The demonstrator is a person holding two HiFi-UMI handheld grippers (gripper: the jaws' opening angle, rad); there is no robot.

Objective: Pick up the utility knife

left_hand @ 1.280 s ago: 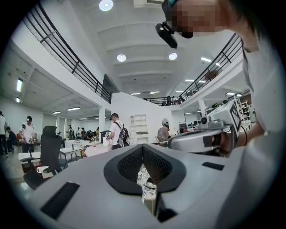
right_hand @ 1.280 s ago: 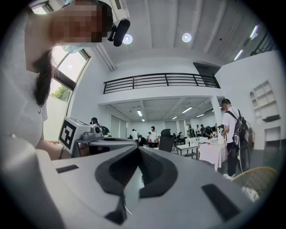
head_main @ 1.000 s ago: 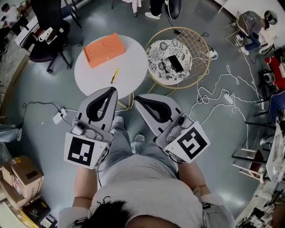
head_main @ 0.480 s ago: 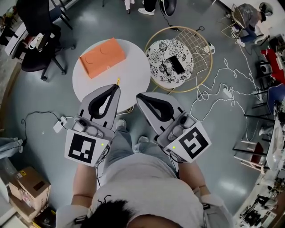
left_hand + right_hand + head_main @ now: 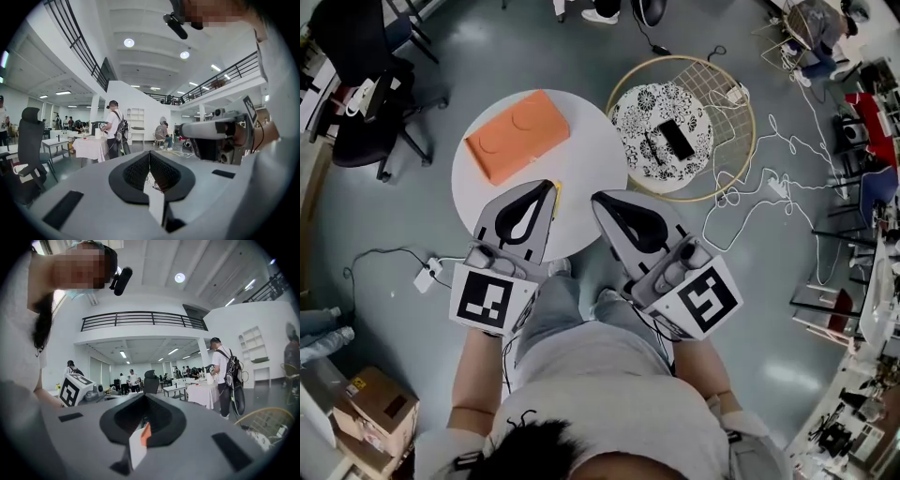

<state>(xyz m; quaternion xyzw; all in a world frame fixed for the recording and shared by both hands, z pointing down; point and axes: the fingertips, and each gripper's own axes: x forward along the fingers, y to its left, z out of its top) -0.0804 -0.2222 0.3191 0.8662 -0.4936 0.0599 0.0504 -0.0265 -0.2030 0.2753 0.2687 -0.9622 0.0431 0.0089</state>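
- Knife (image 5: 556, 199) lies on the round white counter (image 5: 591, 155), the biggest thing here, in the upper middle of the head view.
- Left gripper (image 5: 546, 190) reaches over the counter's lower edge. Its jaws are pressed together with nothing between them, as its own view shows.
- Right gripper (image 5: 599, 199) hangs at the counter's lower right rim, jaws likewise closed and empty.
- Orange box (image 5: 517, 136) sits upper left on the counter, apart from the knife.
- The yellow knife is the smallest item. Only a sliver shows, just right of the left gripper's tip and between the two tips. Its long axis runs nearly up and down the frame, roughly in line with the left gripper.
- The left gripper is clearly nearer. I judge its jaws must part before it can close across the knife's narrow width.
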